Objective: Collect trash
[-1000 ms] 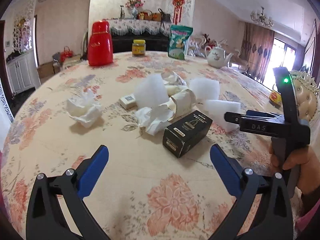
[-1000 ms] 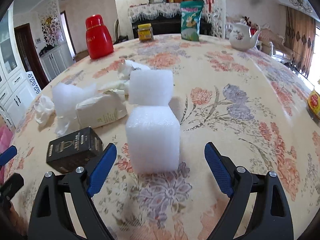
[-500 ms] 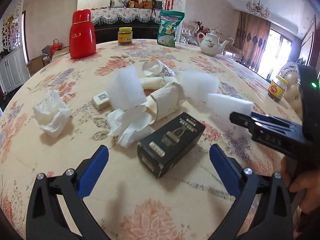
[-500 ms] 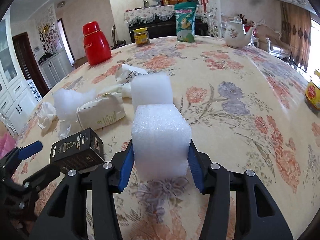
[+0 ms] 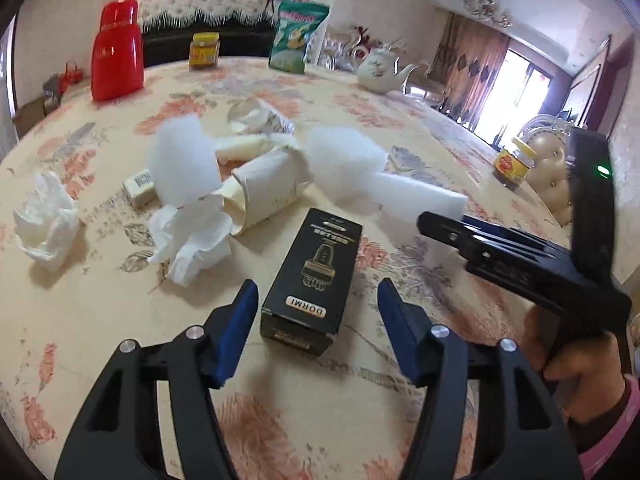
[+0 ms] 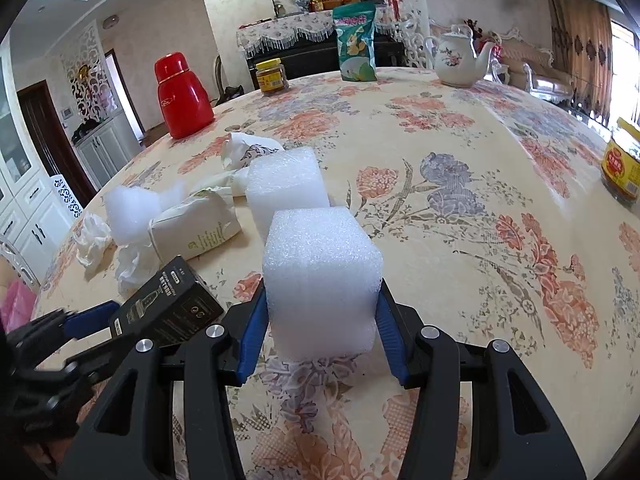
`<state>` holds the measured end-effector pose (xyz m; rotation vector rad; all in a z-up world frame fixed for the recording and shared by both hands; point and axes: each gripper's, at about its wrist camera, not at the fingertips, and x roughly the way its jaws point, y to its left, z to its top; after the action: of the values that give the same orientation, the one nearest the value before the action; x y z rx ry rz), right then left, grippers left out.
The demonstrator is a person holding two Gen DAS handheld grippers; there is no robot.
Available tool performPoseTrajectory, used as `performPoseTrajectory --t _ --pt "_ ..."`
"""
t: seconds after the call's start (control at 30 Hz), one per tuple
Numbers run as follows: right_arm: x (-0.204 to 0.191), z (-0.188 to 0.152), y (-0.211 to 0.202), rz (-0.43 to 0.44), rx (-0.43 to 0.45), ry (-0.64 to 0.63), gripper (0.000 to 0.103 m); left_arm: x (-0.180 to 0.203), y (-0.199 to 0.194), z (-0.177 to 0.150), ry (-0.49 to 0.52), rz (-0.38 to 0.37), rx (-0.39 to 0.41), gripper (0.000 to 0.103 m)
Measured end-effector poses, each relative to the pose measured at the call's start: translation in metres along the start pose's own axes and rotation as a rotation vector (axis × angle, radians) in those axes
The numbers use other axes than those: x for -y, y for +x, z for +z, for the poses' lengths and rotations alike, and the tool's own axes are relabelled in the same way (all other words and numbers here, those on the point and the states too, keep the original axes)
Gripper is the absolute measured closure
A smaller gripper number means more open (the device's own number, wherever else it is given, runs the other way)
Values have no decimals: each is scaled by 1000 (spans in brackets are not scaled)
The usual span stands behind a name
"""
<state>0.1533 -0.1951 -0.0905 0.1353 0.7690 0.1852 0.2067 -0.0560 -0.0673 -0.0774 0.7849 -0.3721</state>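
Observation:
Trash lies on a floral table (image 5: 400,120). My right gripper (image 6: 320,320) is shut on a white foam block (image 6: 320,276), also seen in the left wrist view (image 5: 416,196). A second foam block (image 6: 286,184) stands just behind it. My left gripper (image 5: 316,312) is open, its jaws on either side of the near end of a black box (image 5: 314,272), not touching it. The box also shows in the right wrist view (image 6: 168,304). A crushed paper cup (image 5: 268,196), a foam piece (image 5: 182,164) and crumpled tissues (image 5: 192,240) lie beyond the box.
Another tissue wad (image 5: 46,216) lies at the left. A red thermos (image 5: 116,52), a yellow jar (image 5: 205,50), a green snack bag (image 5: 298,36) and a teapot (image 5: 380,74) stand at the far side. A jar (image 6: 622,168) stands at the right edge.
My right gripper closed on the near foam block. My left gripper moved forward to the black box and its jaws narrowed around the box's near end.

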Motion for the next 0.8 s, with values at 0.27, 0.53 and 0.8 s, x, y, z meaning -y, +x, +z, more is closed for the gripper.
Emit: performPoseTrajectory --t 0.27,0.53,0.8 --pt "6 0 -2 9 9 33 54 7 26 7 48 77 -48 32" --pt "2 1 -2 2 15 9 54 13 18 0 80 120 -34 65" --pt "-11 -10 -16 20 28 -50 54 4 -30 -15 1 163 79 65"
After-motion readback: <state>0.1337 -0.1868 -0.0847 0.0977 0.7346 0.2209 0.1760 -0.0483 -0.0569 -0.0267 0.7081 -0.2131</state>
